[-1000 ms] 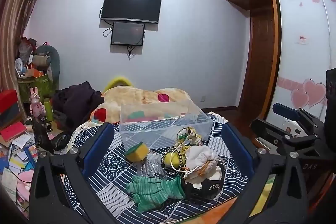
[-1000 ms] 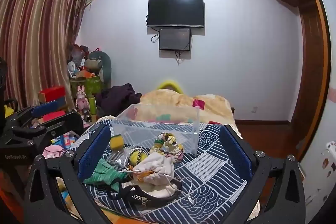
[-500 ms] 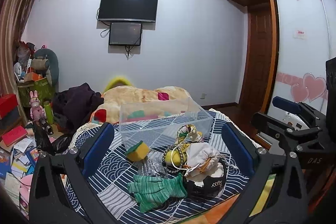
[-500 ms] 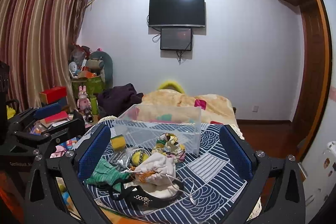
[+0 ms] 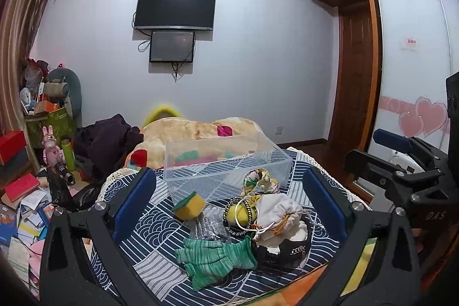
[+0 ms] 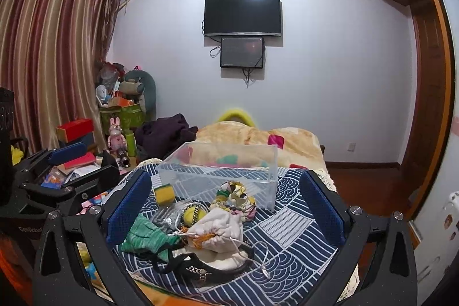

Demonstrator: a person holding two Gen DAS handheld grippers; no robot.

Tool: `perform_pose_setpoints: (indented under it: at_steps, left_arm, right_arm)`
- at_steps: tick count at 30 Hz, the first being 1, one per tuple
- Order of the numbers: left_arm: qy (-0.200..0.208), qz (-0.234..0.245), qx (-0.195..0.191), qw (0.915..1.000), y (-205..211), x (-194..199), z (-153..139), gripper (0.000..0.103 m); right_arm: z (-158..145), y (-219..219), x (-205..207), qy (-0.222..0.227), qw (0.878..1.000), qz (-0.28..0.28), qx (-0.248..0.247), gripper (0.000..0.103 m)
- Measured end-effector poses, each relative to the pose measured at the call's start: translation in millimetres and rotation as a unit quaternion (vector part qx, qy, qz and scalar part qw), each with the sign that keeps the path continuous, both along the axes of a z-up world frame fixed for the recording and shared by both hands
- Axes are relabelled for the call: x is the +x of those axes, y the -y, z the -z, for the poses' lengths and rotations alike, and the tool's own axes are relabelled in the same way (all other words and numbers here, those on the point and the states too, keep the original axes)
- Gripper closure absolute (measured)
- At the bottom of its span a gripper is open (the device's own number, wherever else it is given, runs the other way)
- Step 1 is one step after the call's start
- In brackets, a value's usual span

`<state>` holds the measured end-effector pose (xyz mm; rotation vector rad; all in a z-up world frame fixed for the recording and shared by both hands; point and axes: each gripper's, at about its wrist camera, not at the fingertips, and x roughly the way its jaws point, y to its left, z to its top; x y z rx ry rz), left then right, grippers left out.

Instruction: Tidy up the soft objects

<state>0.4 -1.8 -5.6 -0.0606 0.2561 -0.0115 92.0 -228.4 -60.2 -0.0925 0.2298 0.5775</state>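
Note:
A heap of soft things lies on a blue patterned cloth (image 5: pixel 149 222): green knit gloves (image 5: pixel 213 257), a yellow-green sponge (image 5: pixel 189 205), a yellow ball (image 5: pixel 239 215), a white drawstring pouch (image 5: pixel 276 215), a floral scrunchie (image 5: pixel 258 179) and a black studded belt (image 6: pixel 200 271). Behind them stands an empty clear plastic box (image 5: pixel 223 162), also in the right wrist view (image 6: pixel 221 168). My left gripper (image 5: pixel 229 205) is open and empty above the heap. My right gripper (image 6: pixel 223 208) is open and empty, to the right of the left one.
A beige blanket (image 5: pixel 195 131) and dark clothes (image 5: pixel 106 142) lie behind the box. Books, boxes and toys (image 5: pixel 25 191) crowd the floor at left. A wardrobe (image 5: pixel 413 76) and a door (image 5: pixel 355 76) stand at right. A TV (image 5: pixel 175 9) hangs on the far wall.
Both grippers have shifted slightly, so the view has drifted a little. The objects have not moved and both grippers stay open.

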Motion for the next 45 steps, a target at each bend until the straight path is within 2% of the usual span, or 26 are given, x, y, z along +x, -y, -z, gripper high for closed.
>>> perform_pose_setpoints:
  at_steps: [21, 45]
  left_arm:
    - [0.002, -0.002, 0.001, 1.0, 1.6, -2.9, -2.5, 0.0]
    - [-0.015, -0.01, -0.011, 0.9998, -5.4, 4.3, 3.7, 0.0]
  right_arm:
    - [-0.6, 2.9, -0.9, 0.003, 1.0, -0.002, 0.008, 0.0]
    - [4.3, 5.6, 3.0, -0.01, 1.0, -0.008, 0.009, 0.0]
